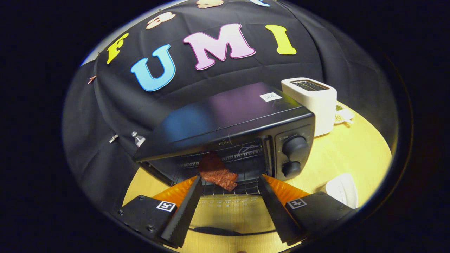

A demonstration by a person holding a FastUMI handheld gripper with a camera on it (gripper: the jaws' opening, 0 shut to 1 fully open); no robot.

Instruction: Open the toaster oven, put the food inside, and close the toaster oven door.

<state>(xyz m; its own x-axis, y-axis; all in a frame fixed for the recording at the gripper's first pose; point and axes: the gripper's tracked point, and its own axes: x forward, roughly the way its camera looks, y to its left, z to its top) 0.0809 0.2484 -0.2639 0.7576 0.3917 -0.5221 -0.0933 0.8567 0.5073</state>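
A black toaster oven (228, 116) stands on the wooden table with its glass door (228, 211) folded down flat toward me. A reddish-brown piece of food (218, 171) lies on the wire rack inside the oven cavity, just ahead of my fingertips. My gripper (230, 180) is open at the oven mouth, over the lowered door, with nothing between its fingers. Two black knobs (294, 147) sit on the oven's right panel.
A white slot toaster (311, 102) stands behind the oven at the right, with a small packet (342, 115) beside it. A white dish (342, 189) lies on the table (351, 154) right of my right finger. The black cloth wall rises close behind.
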